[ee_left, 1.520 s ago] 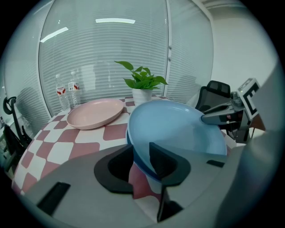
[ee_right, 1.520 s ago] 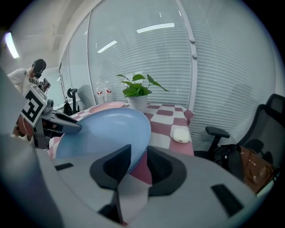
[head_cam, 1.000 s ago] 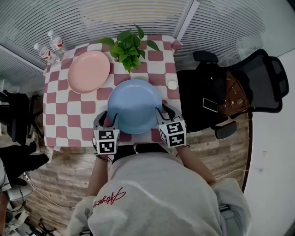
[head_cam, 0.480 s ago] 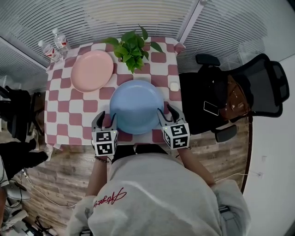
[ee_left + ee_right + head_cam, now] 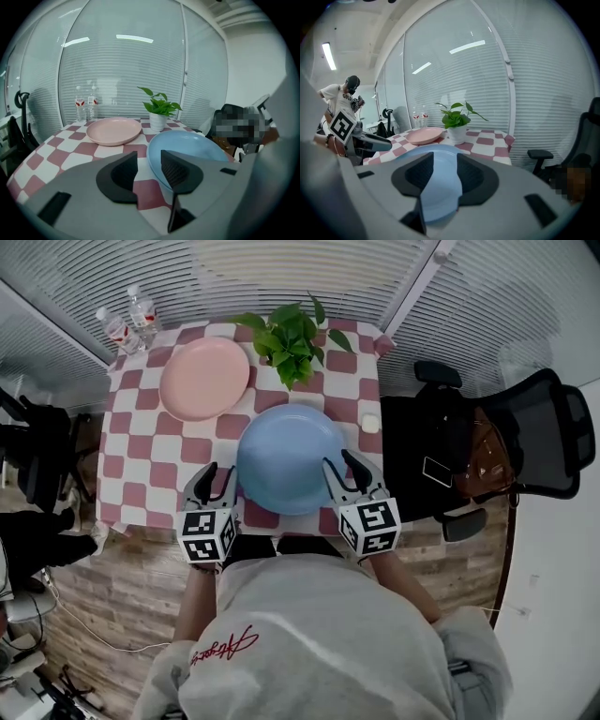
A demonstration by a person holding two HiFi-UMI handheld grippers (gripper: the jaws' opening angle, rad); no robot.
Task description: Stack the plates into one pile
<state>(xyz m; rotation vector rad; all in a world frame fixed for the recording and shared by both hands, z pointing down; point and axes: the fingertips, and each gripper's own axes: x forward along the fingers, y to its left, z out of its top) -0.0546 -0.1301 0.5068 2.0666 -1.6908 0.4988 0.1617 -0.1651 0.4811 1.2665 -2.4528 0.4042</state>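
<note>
The round, shallow blue plate (image 5: 292,460) lies flat at the near middle of the surface (image 5: 141,460), which wears a red-and-white checked cloth. The round pink plate (image 5: 204,378) lies well apart from it at the far left, beside a green potted plant (image 5: 291,334), so the pile is not yet made.

The left tool (image 5: 219,472) hangs just beside the blue plate's near-left rim and the right tool (image 5: 343,465) over its near-right rim. This one-to-each-side placing seems meant to take the wide dish evenly from both edges. Both tools stand with jaws apart and grip nothing, though each pair has just been narrowing a little. Through the left gap show cloth and the plate's edge; through the right gap, the plate's blue face.

Against the frame a second ago, both tools look raised toward the camera and drawn slightly back, and the left fingertips no longer overlap the rim. Both plates keep their squares on the cloth.
</note>
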